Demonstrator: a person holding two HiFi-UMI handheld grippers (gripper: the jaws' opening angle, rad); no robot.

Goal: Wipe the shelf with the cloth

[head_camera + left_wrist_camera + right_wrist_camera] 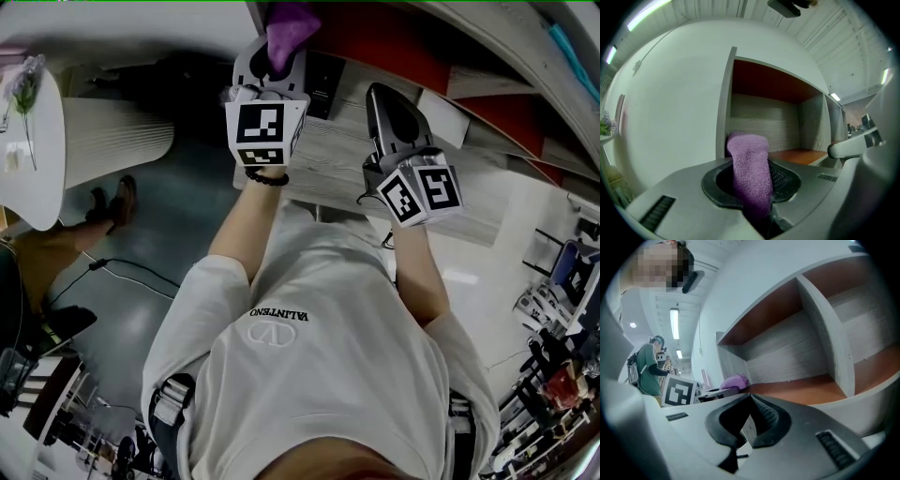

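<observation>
A purple cloth [289,26] is pinched in my left gripper [269,64], which is held up at the left end of the shelf [394,45]. In the left gripper view the cloth [751,171] hangs over the shut left gripper [754,197], in front of an open compartment with an orange floor [799,155]. My right gripper [382,98] hovers beside it to the right, jaws together and holding nothing. The right gripper view has the right gripper [749,401] facing the orange shelf floor [797,389], with the cloth [734,380] off to the left.
An upright divider [832,345] splits the shelf into compartments. A white wall [670,117] borders the shelf's left side. A round white table [33,150] holding flowers stands lower left, shoes [114,202] beside it. A person in green [649,369] stands further back.
</observation>
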